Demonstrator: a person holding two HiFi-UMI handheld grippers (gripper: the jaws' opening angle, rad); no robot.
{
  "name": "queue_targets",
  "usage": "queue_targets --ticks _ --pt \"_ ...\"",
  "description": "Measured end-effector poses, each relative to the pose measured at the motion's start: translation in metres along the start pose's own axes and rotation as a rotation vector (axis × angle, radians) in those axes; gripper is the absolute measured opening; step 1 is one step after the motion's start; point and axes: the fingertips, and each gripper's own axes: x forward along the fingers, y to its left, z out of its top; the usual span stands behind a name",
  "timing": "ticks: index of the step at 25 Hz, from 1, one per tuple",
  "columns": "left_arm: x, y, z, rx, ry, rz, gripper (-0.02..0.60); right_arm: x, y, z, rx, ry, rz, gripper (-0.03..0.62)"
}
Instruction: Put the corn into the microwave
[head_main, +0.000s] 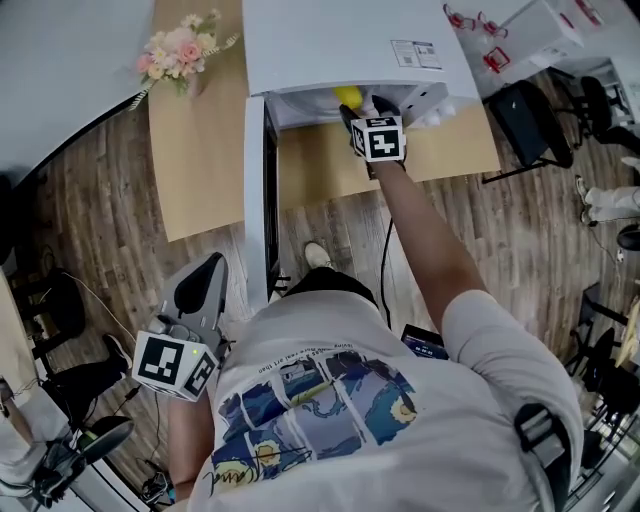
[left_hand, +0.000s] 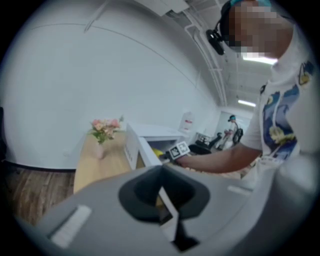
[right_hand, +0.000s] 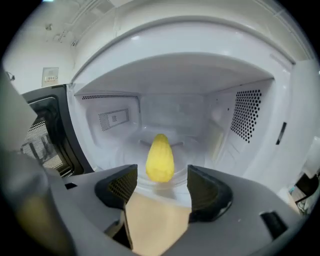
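The yellow corn (right_hand: 160, 157) lies on the glass turntable inside the white microwave (right_hand: 240, 120), its tip pointing to the back. My right gripper (right_hand: 156, 182) is at the oven's mouth, open, with the corn just beyond its pads and touching neither. From the head view the corn (head_main: 348, 97) shows in the microwave (head_main: 340, 45) opening, in front of the right gripper (head_main: 362, 112). The door (head_main: 268, 200) stands swung out to the left. My left gripper (head_main: 200, 285) hangs low by my side, away from the oven, shut and empty; in its own view the jaws (left_hand: 162, 192) meet.
A vase of pink flowers (head_main: 180, 48) stands on the wooden table (head_main: 200, 150) left of the microwave. White boxes (head_main: 530, 30) and a black chair (head_main: 530, 120) are at the right. The open door (right_hand: 45, 140) blocks the left side.
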Motion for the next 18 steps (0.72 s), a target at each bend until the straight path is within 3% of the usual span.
queue_targets --ticks 18 --pt "-0.049 -0.010 -0.029 0.012 -0.051 -0.133 0.009 -0.115 0.058 -0.036 -0.003 0.019 -0.014 0.272"
